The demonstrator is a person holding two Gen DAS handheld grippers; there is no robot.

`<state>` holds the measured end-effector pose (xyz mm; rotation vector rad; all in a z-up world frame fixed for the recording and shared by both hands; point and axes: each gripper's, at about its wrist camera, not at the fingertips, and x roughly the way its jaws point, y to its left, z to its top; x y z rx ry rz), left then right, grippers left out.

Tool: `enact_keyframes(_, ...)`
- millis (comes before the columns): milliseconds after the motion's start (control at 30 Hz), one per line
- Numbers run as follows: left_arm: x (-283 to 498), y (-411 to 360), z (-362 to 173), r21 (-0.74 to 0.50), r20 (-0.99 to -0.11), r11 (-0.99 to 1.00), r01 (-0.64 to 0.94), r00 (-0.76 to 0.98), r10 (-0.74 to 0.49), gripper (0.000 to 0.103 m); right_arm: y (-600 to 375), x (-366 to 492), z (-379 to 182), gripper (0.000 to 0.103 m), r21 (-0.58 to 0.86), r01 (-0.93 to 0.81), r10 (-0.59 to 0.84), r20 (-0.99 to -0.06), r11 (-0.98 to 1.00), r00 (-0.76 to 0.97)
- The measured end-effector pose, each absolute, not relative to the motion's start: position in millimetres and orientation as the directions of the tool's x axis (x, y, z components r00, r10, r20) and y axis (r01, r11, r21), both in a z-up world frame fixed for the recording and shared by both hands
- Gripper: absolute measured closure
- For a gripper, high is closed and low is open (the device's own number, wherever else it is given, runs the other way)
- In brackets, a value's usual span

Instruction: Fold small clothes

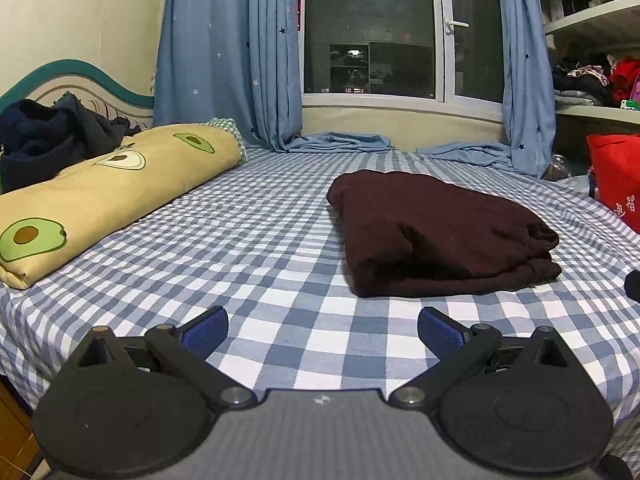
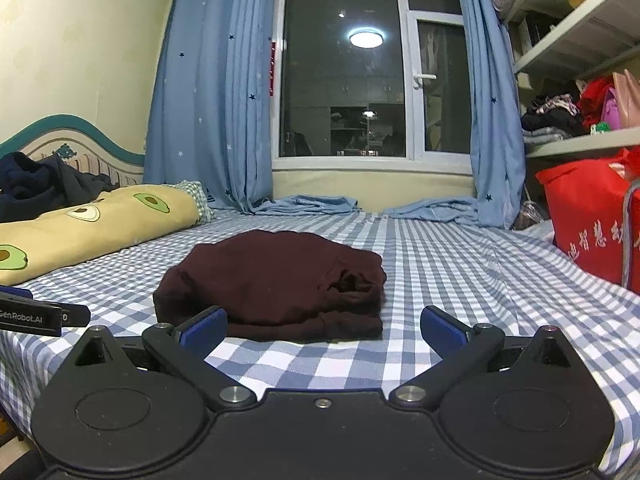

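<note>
Though wrinkled, maroon garment (image 2: 272,280) lies folded on checked sheet (image 2: 440,248).

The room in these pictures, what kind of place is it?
Most likely a home bedroom: a bed with a checked sheet, a rolled avocado-print quilt, and blue star curtains at a dark window.

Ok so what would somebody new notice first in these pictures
A folded dark maroon garment lies mid-bed on the blue checked sheet, just ahead of the open right gripper. Left of it lies a yellow avocado-print pillow; the open left gripper holds nothing.
</note>
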<state>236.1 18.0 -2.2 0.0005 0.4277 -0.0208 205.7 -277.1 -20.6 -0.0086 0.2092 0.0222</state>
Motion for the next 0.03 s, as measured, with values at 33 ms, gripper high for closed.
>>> enact_keyframes(33,236.5,17.6,-2.4,-0.006,-0.415,1.000,0.022,0.910,-0.022,0.001,-277.8,206.2,-21.7,0.000,-0.001,-0.022,0.021,-0.211,1.000,0.977)
